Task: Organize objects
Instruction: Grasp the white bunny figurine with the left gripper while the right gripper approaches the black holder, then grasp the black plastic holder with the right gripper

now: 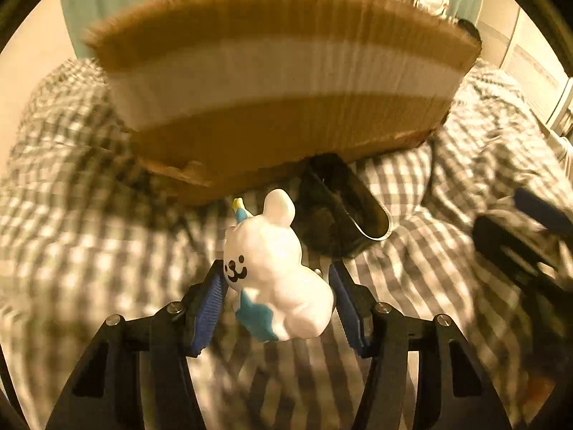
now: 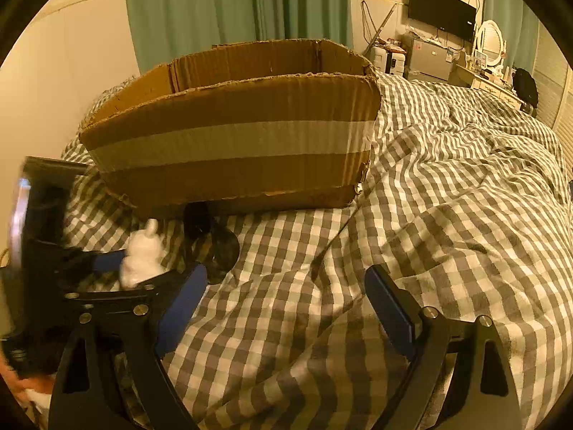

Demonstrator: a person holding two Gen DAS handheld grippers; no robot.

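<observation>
My left gripper is shut on a white rabbit figurine with a blue base, held above the checked bedspread. An open cardboard box with a pale tape band stands just beyond it. The box also shows in the right wrist view, with the figurine and the left gripper at the lower left. My right gripper is open and empty over the bedspread. A dark shiny object lies on the bed by the box's front; it also shows in the right wrist view.
Green curtains hang behind the box. At the far right of the room stand a wall TV, a small fridge and a dressing table with an oval mirror. The bedspread is rumpled into folds on the right.
</observation>
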